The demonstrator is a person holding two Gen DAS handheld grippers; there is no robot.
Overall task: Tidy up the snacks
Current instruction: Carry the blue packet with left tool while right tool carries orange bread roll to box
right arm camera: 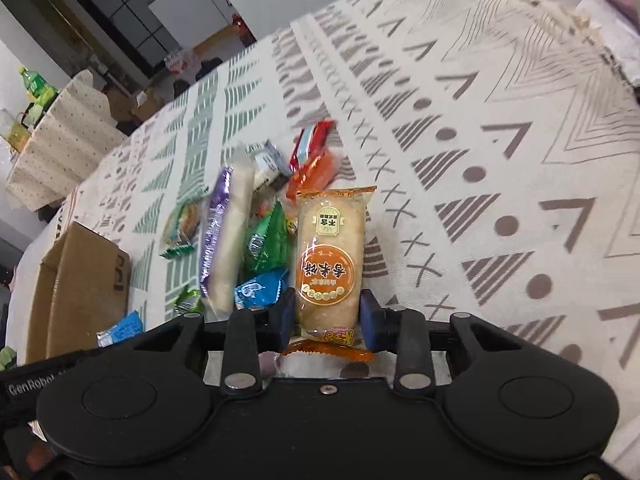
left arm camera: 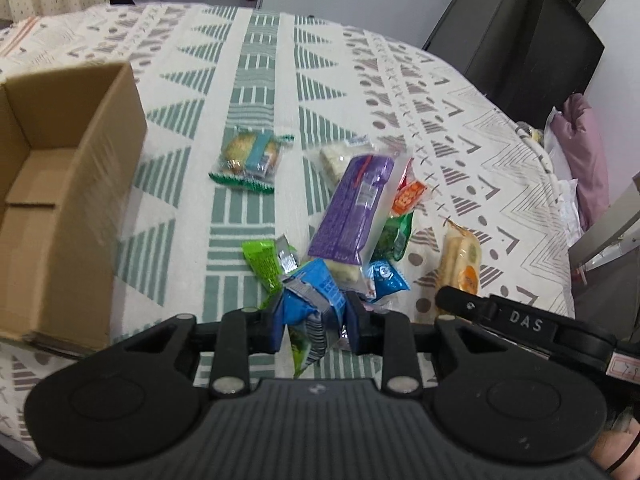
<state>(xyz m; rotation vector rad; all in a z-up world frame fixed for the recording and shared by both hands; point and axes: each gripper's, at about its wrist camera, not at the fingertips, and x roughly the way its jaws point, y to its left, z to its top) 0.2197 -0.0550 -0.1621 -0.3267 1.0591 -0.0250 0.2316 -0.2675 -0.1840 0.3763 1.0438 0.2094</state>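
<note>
Between the blue pads of the left hand-held gripper, a crumpled blue snack packet is pinched; the right hand-held gripper clamps an orange-labelled rice cake pack at its near end. Beyond them, the remaining snacks, a long purple packet among them, lie heaped mid-bed on the patterned bedspread. An open cardboard box waits toward the bed's left edge, apparently empty. Both packs should be lifted clear of the heap, carried over the rim, then released.
</note>
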